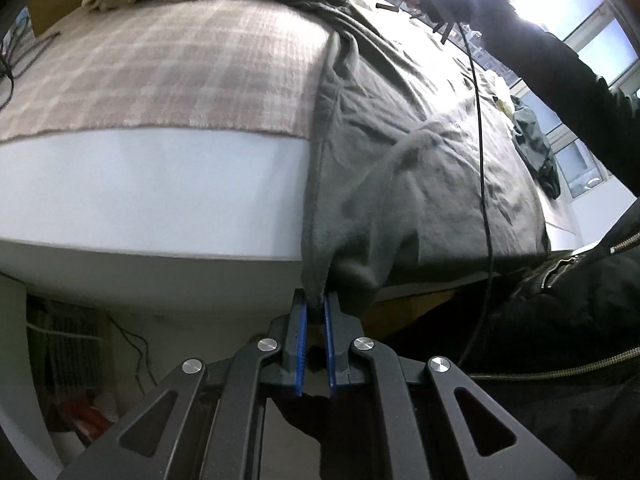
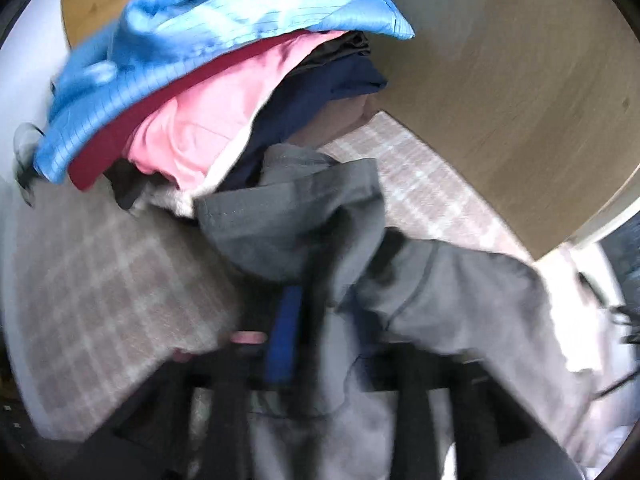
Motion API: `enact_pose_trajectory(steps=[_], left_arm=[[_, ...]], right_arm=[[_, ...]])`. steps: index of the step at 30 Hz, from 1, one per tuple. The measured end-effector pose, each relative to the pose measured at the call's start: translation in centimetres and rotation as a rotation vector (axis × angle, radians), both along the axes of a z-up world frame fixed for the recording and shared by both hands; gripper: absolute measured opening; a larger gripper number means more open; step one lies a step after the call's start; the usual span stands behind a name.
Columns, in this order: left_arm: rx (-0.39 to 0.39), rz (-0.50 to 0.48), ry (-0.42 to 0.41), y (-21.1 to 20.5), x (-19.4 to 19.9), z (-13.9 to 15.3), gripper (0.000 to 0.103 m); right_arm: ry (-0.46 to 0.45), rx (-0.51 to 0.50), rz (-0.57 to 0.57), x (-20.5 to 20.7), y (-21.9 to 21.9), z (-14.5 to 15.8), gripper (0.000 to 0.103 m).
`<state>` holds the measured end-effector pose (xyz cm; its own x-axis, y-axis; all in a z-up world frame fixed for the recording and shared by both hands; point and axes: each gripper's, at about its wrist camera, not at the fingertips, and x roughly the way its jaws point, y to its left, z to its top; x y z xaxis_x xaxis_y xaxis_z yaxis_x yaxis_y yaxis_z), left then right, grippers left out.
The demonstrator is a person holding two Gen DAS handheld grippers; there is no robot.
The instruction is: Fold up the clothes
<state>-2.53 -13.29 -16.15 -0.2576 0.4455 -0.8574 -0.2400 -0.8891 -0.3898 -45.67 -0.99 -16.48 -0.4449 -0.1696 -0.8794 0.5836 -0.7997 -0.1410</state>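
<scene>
A grey hooded garment (image 1: 420,168) lies spread over the bed, its near edge hanging over the side. My left gripper (image 1: 316,308) is shut on that hanging hem, the blue pads (image 1: 303,332) pinching the cloth. In the right wrist view, which is blurred, the hood (image 2: 288,216) lies bunched on the plaid blanket. My right gripper (image 2: 320,308) sits just behind it, jaws apart with grey cloth draped between and over them. One blue pad (image 2: 282,340) shows; the other finger is hidden by cloth, so I cannot see whether they press.
A pile of clothes, blue (image 2: 224,28), pink (image 2: 200,128) and navy, is stacked at the bed's far end against a wooden board (image 2: 520,100). A plaid blanket (image 1: 160,72) covers the white mattress (image 1: 140,184). A person's black sleeve (image 1: 560,64) and a cable (image 1: 482,160) cross the garment.
</scene>
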Motion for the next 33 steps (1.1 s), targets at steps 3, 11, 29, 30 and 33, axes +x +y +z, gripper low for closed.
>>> enact_pose_trajectory(steps=[3, 11, 29, 30, 33], left_arm=[[0.005, -0.01, -0.019, -0.2, -0.2, -0.3, 0.009], [-0.019, -0.022, -0.031, 0.3, -0.5, -0.8, 0.016], [0.042, -0.007, 0.121, -0.8, 2.4, 6.8, 0.006], [0.045, 0.009, 0.132, -1.5, 2.3, 7.2, 0.006], [0.079, 0.069, 0.14, -3.1, 1.6, 6.8, 0.006]], right_arm=[[0.026, -0.003, 0.077, 1.8, -1.7, 0.1, 0.049], [-0.054, 0.079, 0.114, 1.0, -3.4, -4.6, 0.046], [0.048, -0.353, -0.099, -0.1, 9.0, 11.3, 0.003], [0.056, -0.371, -0.098, -0.1, 8.6, 12.0, 0.003], [0.08, -0.379, -0.099, -1.3, 6.0, 11.8, 0.003]])
